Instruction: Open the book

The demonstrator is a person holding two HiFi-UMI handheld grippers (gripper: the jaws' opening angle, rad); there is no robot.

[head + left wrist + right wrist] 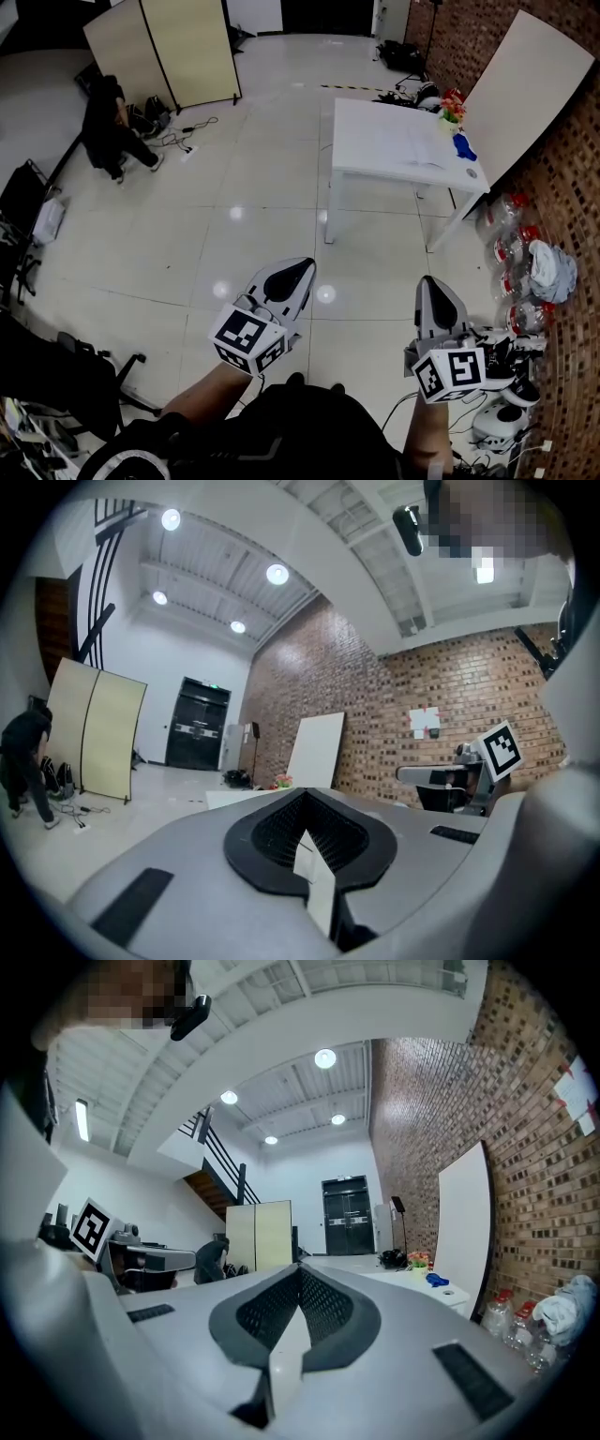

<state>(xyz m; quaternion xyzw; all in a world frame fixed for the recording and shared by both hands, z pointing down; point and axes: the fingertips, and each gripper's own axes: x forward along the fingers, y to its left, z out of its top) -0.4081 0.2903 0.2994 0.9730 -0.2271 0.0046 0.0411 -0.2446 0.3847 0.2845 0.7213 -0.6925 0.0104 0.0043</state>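
Observation:
I cannot make out a book for certain; only a pale flat sheet-like shape (417, 141) lies on the white table (375, 131), far ahead of both grippers. My left gripper (305, 266) is held level over the floor with its jaws closed together and nothing between them (302, 795). Beside it, my right gripper (428, 281) also points level toward the table, shut and empty (300, 1267). The table (412, 1279) shows small beyond the right gripper's tips, with a flower pot (451, 111) and a blue object (463, 146) near its right edge.
A person (108, 122) crouches by a folding screen (169, 47) at the far left. A white board (534, 84) leans on the brick wall. Plastic bottles (511, 246) and a cloth (553, 270) lie along the wall; chairs (23, 211) stand left.

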